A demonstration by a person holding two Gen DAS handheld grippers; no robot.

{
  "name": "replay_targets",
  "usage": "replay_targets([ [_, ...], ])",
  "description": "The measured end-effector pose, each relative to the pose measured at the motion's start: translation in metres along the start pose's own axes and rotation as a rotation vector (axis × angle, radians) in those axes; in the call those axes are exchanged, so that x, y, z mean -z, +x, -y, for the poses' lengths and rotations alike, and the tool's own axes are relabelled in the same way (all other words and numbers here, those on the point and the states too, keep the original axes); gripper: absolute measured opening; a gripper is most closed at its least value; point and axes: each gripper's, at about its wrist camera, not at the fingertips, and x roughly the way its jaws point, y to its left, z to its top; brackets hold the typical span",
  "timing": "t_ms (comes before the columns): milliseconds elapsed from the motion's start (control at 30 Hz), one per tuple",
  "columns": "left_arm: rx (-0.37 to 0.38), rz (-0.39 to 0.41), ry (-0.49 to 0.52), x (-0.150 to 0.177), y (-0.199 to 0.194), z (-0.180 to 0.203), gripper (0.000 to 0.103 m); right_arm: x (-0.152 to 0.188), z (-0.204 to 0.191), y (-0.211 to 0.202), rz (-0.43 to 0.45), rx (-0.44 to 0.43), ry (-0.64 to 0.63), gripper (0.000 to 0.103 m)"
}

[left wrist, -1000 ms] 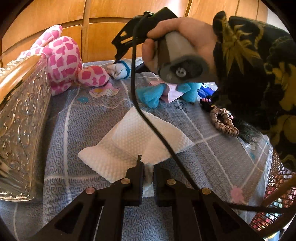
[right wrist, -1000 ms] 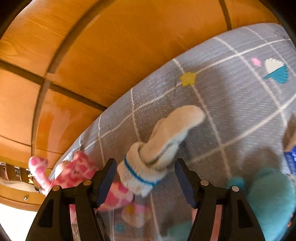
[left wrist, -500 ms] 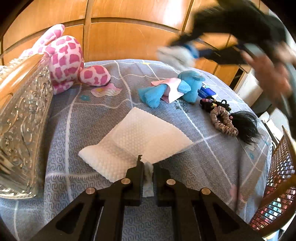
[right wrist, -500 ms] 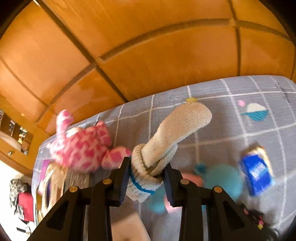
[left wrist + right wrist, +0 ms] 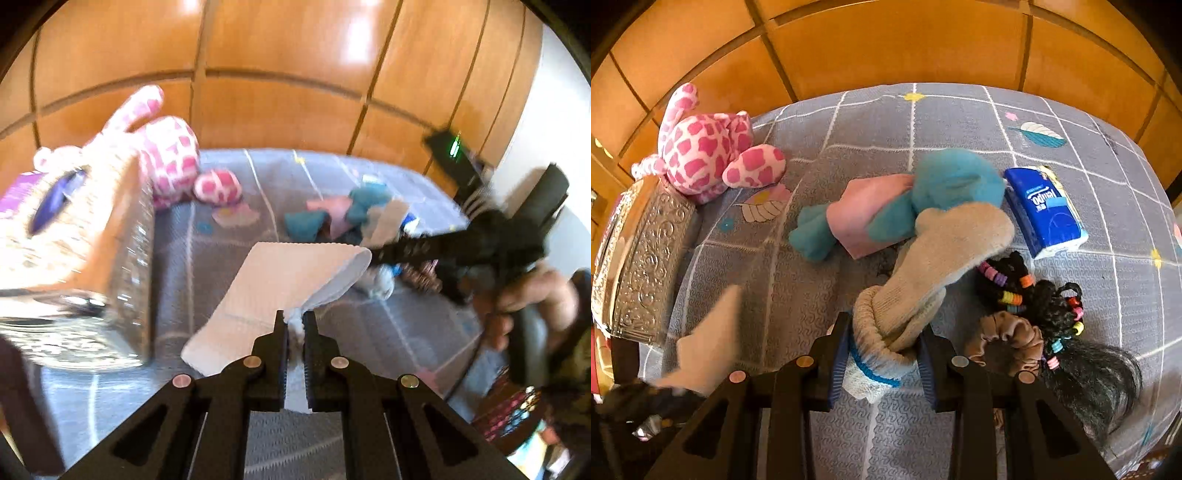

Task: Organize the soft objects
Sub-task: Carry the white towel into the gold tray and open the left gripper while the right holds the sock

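Observation:
My left gripper (image 5: 295,325) is shut on a corner of a white textured cloth (image 5: 280,273). The cloth hangs lifted above the grey patterned bedspread (image 5: 221,236). My right gripper (image 5: 884,343) is shut on a rolled pair of beige socks (image 5: 934,258) with a blue-striped cuff, held in the air over the bedspread (image 5: 960,122). In the left wrist view the right gripper (image 5: 402,251) comes in blurred from the right, held by a hand (image 5: 532,291). The white cloth (image 5: 709,339) also shows at the lower left of the right wrist view.
A silver embossed box (image 5: 646,258) stands at the left, with a pink-spotted plush (image 5: 709,151) behind it. A teal and pink soft toy (image 5: 886,210), a blue tissue pack (image 5: 1045,210), a tan scrunchie (image 5: 1008,339) and a black hairpiece with coloured bands (image 5: 1052,306) lie on the bedspread. Wooden panels rise behind.
The right gripper closed on the socks, lifted them from the far side of the bed and swung them over to the hair items. The left gripper raised the white cloth off the bedspread.

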Motion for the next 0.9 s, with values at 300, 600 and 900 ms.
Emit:
replay_targets([
  [300,-0.043,0.133,-0.066,-0.018,-0.069,-0.023,0.007,0.004,0.001,0.005,-0.007,0.003,0.01,0.034],
  [600,-0.191,0.252,-0.256,-0.021,-0.133,-0.109,0.007,0.005,-0.005,0.007,0.003,0.029,-0.024,0.034],
  [900,-0.442,0.275,-0.48,0.011,-0.173,-0.222,0.007,0.005,-0.008,0.008,0.006,0.042,-0.038,0.034],
])
